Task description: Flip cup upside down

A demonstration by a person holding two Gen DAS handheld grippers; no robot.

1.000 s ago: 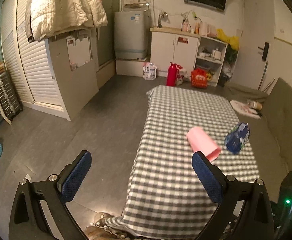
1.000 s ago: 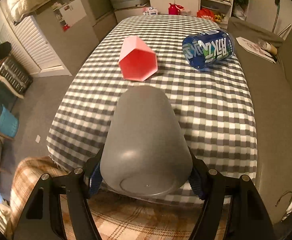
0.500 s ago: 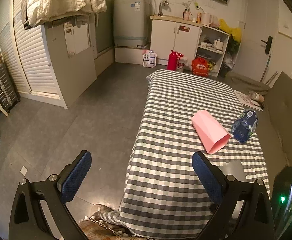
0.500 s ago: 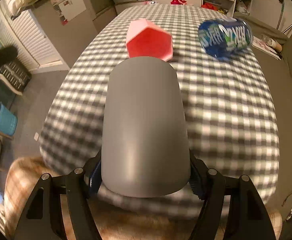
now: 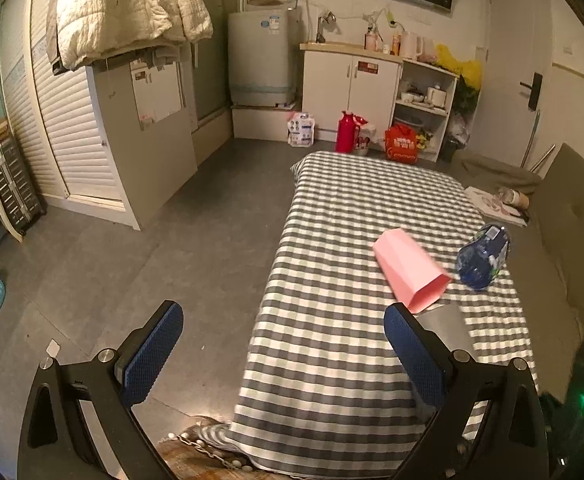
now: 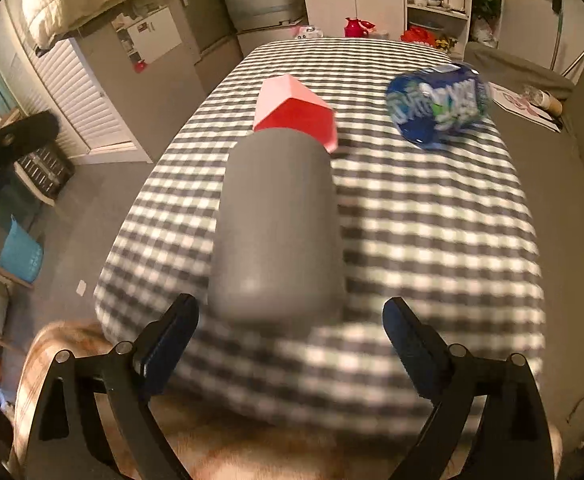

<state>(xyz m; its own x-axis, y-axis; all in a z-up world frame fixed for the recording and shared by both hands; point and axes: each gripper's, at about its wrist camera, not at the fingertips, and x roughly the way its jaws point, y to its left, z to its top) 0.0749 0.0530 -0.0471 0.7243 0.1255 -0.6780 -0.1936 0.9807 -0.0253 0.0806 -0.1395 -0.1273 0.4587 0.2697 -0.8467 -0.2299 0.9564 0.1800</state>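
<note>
Standing on the checked tablecloth [image 6: 431, 220] just ahead of the right gripper [image 6: 288, 332], whose jaws gape empty, the grey cup [image 6: 278, 224] rises rounded-end up, the pink cup [image 6: 295, 114] just beyond.

This is a small room in a home. A puffy blanket [image 5: 128, 12] hangs up high. A washing machine [image 5: 262, 64] stands by white cupboards [image 5: 349, 80] with bottles on top. A door [image 5: 519, 68] is at the right, and a checked cloth [image 5: 371, 208] covers the table.

grey cup [image 5: 445, 322] mostly hidden behind hand-held gripper finger, blue bottle [image 6: 437, 106] motion-blurred
</note>
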